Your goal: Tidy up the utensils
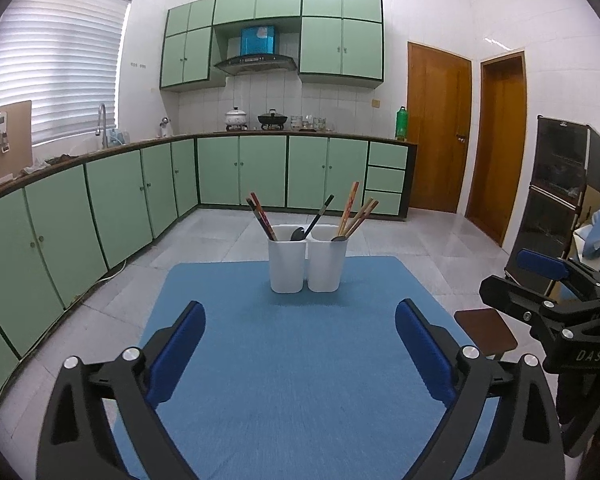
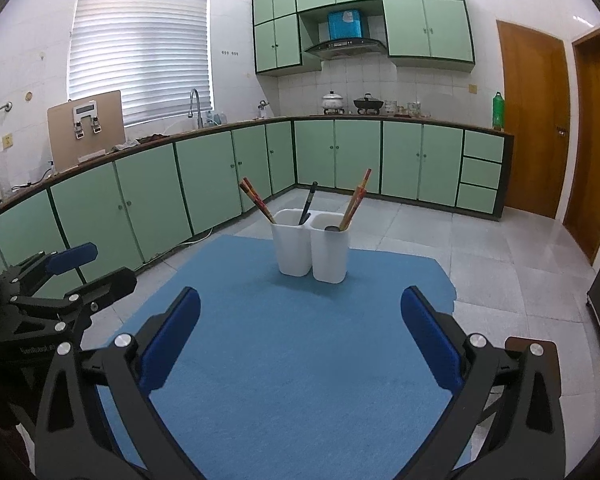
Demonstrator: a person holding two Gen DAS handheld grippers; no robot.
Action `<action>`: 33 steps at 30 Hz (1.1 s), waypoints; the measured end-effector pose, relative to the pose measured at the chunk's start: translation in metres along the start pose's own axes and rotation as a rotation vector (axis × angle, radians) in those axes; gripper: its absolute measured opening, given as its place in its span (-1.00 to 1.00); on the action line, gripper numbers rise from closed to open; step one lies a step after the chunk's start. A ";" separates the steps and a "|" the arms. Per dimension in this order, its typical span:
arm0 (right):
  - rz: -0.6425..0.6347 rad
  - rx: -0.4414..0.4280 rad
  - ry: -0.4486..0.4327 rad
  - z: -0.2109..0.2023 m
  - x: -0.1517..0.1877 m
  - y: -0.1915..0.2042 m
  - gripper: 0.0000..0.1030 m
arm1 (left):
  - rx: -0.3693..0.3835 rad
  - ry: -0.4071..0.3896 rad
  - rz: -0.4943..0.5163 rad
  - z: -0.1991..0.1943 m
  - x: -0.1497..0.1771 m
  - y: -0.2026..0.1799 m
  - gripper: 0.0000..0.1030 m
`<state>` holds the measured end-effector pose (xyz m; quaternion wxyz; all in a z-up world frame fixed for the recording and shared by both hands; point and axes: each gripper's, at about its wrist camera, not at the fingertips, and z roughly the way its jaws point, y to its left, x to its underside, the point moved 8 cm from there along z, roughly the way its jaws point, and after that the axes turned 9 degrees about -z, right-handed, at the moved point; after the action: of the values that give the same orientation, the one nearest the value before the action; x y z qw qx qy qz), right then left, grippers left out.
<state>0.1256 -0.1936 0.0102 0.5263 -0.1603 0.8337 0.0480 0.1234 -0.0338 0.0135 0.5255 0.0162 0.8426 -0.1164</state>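
Two white utensil cups (image 1: 307, 258) stand touching side by side near the far edge of the blue mat (image 1: 284, 360), chopsticks (image 1: 356, 212) and black spoons (image 1: 314, 220) leaning upright-tilted in them. Left gripper (image 1: 300, 344) and right gripper (image 2: 300, 332) both hang with jaws wide apart, empty, the cups straight ahead of each; neither looks clearly nearer

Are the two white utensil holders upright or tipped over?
Upright. Both white utensil holders stand side by side on the blue mat, chopsticks and spoons sticking up.
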 end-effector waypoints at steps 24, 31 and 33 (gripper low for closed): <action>-0.011 -0.009 -0.012 -0.006 -0.003 0.011 0.89 | 0.002 -0.041 0.006 -0.019 0.000 -0.006 0.88; -0.012 -0.009 -0.013 -0.006 -0.003 0.011 0.89 | 0.000 -0.039 0.008 -0.019 0.001 -0.005 0.88; -0.013 -0.008 -0.013 -0.006 -0.003 0.011 0.89 | 0.000 -0.039 0.008 -0.020 0.000 -0.006 0.88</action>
<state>0.1181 -0.1842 0.0144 0.5312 -0.1674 0.8291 0.0491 0.1047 -0.0356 0.0225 0.5423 0.0174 0.8321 -0.1146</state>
